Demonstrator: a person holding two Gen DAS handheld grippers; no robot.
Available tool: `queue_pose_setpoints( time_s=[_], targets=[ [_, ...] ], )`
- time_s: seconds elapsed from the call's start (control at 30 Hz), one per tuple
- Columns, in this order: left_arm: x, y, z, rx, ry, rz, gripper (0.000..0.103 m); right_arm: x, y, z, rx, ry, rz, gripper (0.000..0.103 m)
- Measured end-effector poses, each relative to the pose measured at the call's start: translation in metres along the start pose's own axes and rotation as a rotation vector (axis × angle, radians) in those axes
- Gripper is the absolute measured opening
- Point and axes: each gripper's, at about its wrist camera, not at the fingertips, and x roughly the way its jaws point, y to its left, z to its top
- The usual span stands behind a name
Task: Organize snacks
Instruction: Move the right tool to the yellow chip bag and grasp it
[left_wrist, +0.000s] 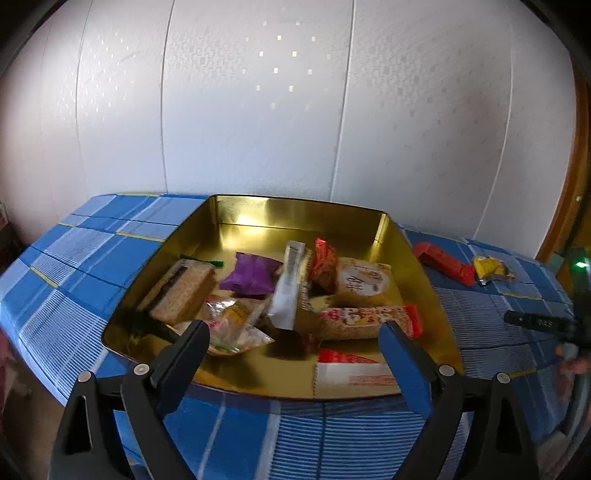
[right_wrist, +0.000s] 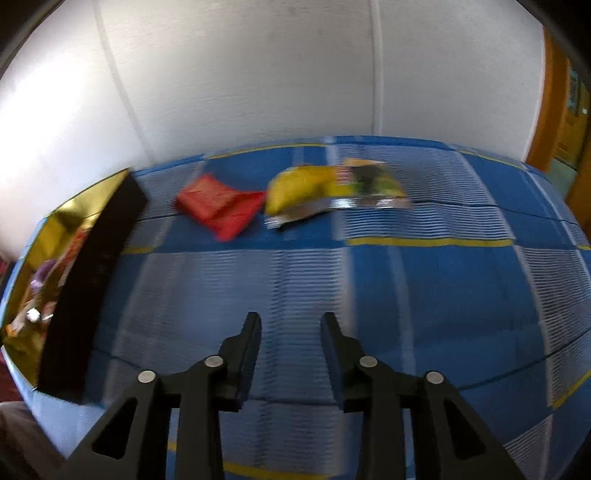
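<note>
A gold tin box (left_wrist: 236, 218) sits on the blue plaid table and holds several snack packets, among them a purple packet (left_wrist: 251, 275) and a round biscuit pack (left_wrist: 364, 282). My left gripper (left_wrist: 295, 336) is open and empty, hovering over the box's near edge. A red packet (left_wrist: 443, 263) and a yellow packet (left_wrist: 489, 266) lie on the cloth right of the box. In the right wrist view the red packet (right_wrist: 221, 205) and yellow packet (right_wrist: 325, 188) lie ahead of my right gripper (right_wrist: 291, 321), which is open and empty above the cloth. The box's dark outer wall (right_wrist: 92, 280) is at left.
A white panelled wall (left_wrist: 258, 110) stands behind the table. A wooden door frame (right_wrist: 554, 96) is at the far right. My right gripper shows in the left wrist view (left_wrist: 543, 323) at the right edge. The blue plaid cloth (right_wrist: 406, 288) covers the table.
</note>
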Motion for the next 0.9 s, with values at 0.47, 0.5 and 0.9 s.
queue_pose_setpoints(
  time_s=[0.47, 0.5, 0.9],
  targets=[
    [0.000, -0.022, -0.007, 0.062, -0.003, -0.030, 0.096, 0.032, 0.006, 0.122, 0.053, -0.085, -0.199, 0.060],
    [0.001, -0.022, -0.007, 0.060, -0.002, -0.030, 0.096, 0.042, 0.011, 0.125, 0.032, -0.074, -0.223, 0.060],
    [0.004, -0.026, -0.007, 0.055, 0.002, -0.041, 0.096, 0.041, -0.005, 0.080, -0.111, -0.076, -0.221, 0.060]
  ],
)
